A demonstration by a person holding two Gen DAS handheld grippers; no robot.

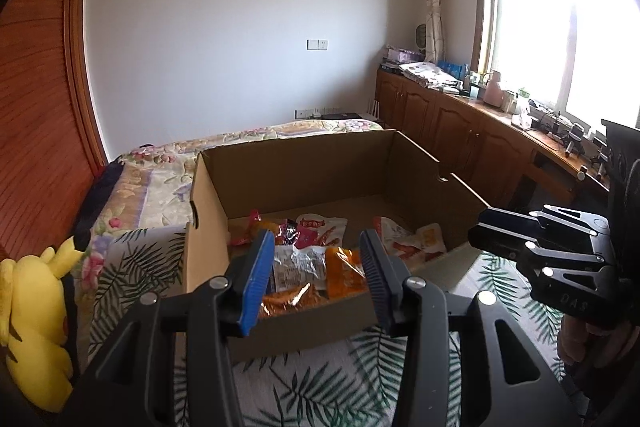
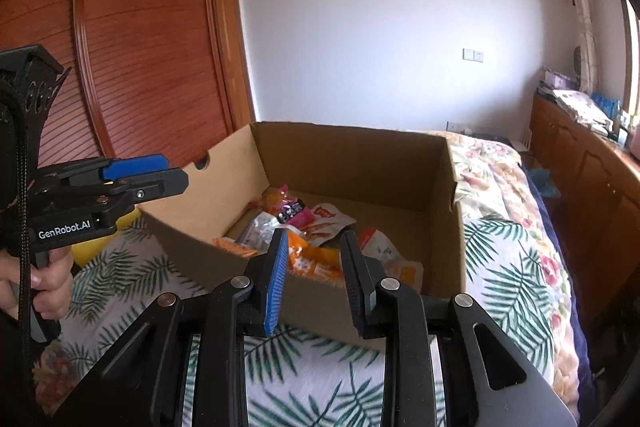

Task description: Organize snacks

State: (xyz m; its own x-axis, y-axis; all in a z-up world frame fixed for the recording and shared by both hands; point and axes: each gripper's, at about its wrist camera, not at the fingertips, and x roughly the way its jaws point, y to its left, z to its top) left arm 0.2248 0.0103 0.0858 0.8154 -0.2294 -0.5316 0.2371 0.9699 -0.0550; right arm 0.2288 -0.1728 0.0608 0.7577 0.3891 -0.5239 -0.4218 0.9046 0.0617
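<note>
An open cardboard box [image 1: 320, 163] stands on the bed and holds several snack packets [image 1: 316, 259], orange, white, red and pink. It also shows in the right wrist view [image 2: 352, 155] with the packets [image 2: 316, 227] inside. My left gripper [image 1: 318, 263] is open and empty, just above the box's near wall. My right gripper [image 2: 314, 263] is open and empty, above the box's near edge. The right gripper shows at the right of the left wrist view [image 1: 536, 243]; the left gripper shows at the left of the right wrist view [image 2: 120, 179].
The box sits on a palm-leaf cloth [image 1: 328, 379] over a floral bedspread [image 1: 160, 171]. A yellow plush toy [image 1: 36, 315] lies at the left. Wooden cabinets [image 1: 460, 131] with clutter run under the window at right. A wooden wardrobe [image 2: 132, 39] stands at left.
</note>
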